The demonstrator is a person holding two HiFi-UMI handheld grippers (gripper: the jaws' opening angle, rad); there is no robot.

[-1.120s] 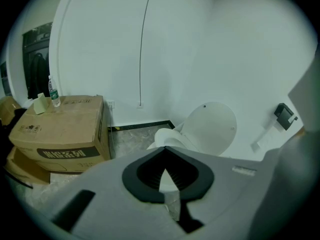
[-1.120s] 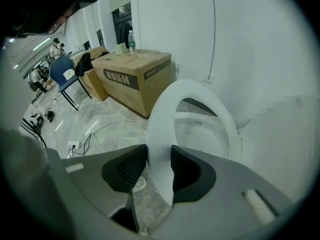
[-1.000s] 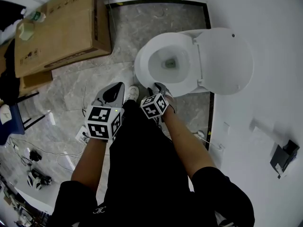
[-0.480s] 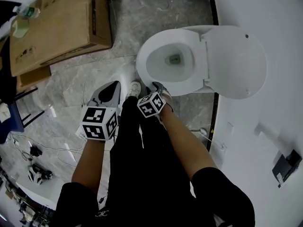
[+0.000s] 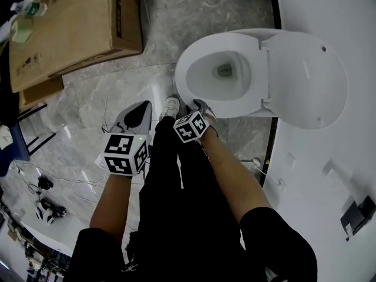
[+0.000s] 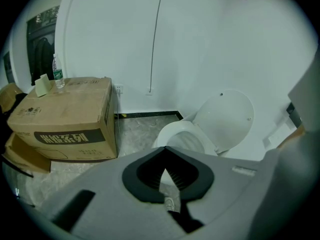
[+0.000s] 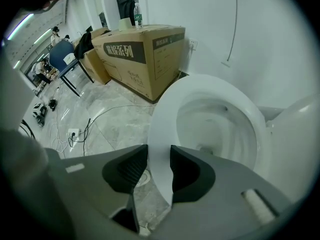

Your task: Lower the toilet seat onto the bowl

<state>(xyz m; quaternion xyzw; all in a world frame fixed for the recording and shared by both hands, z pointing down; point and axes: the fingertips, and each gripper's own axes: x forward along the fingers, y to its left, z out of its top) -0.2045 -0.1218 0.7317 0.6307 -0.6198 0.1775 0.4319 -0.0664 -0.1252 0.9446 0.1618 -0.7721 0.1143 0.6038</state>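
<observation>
While apart, right jaws near seat [image 7: 161, 126]

I'm standing in what looks like a toilet corner set up inside an open workroom, more a test space than a household bathroom. The white toilet [image 5: 258, 75] sits against a bare white wall [image 6: 200, 44] with a black skirting strip [image 6: 150, 115] at its foot, on a grey marble-look floor [image 5: 88, 98]. Beside the toilet lie big cardboard boxes [image 5: 70, 31], one with a water bottle [image 6: 58, 74] on top. Farther from the toilet, cables [image 7: 95, 116] and a power strip [image 7: 74, 133] trail over the floor. Beyond them are a blue chair [image 7: 65, 51] and some people [image 7: 42, 66].
</observation>
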